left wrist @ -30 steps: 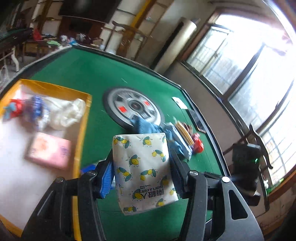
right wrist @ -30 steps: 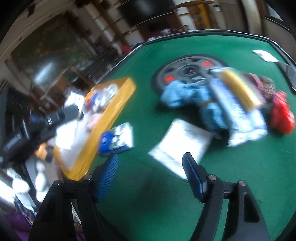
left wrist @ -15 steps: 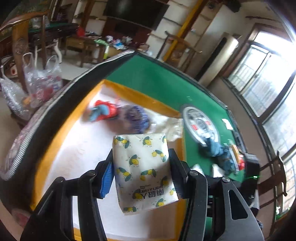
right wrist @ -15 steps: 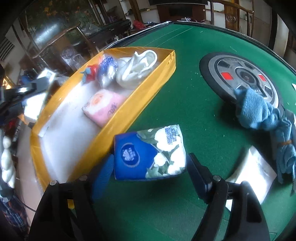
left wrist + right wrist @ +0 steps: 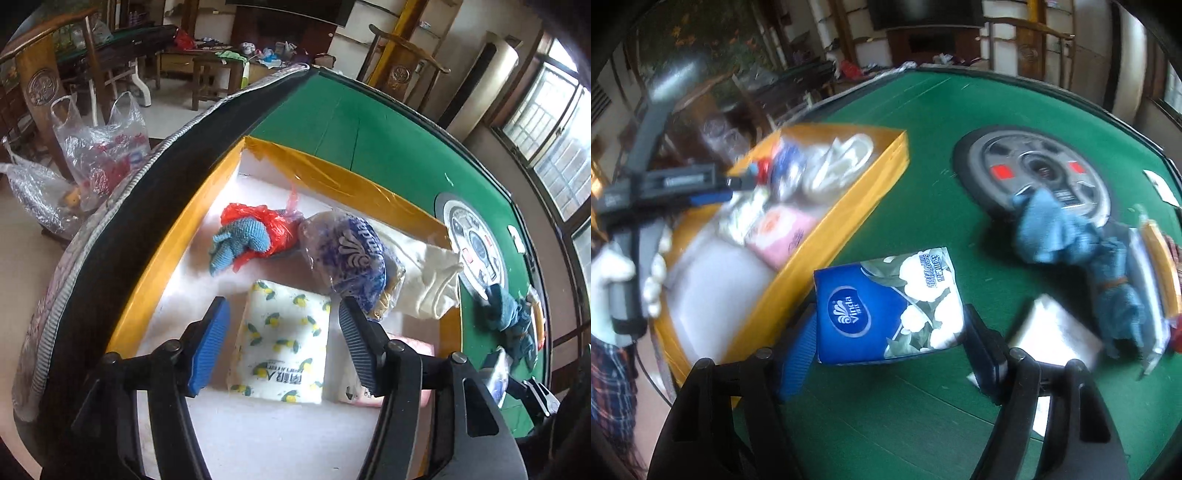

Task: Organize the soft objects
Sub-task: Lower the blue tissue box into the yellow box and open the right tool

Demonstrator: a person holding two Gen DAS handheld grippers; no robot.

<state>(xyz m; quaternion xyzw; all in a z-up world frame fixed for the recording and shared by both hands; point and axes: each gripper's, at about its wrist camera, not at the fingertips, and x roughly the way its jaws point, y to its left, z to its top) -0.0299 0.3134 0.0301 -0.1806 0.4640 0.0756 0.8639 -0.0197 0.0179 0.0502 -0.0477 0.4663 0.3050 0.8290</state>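
lying in the yellow tray (image 5: 155, 266), lemon tissue pack (image 5: 282, 341) between the spread left hand-held gripper (image 5: 282, 345); right hand-held gripper (image 5: 886, 332) clamps blue tissue pack (image 5: 886, 306)

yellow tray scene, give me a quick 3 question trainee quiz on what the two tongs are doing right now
1. True or false: the left tongs grip the lemon-print tissue pack.
2. What do the right tongs hold?
A. blue towel
B. blue Vinda tissue pack
C. pink pack
3. Fill in: the crocheted blue toy lies inside the yellow ____.

Key:
1. False: the fingers stand apart, and the pack lies in the tray.
2. B, the blue Vinda tissue pack
3. tray
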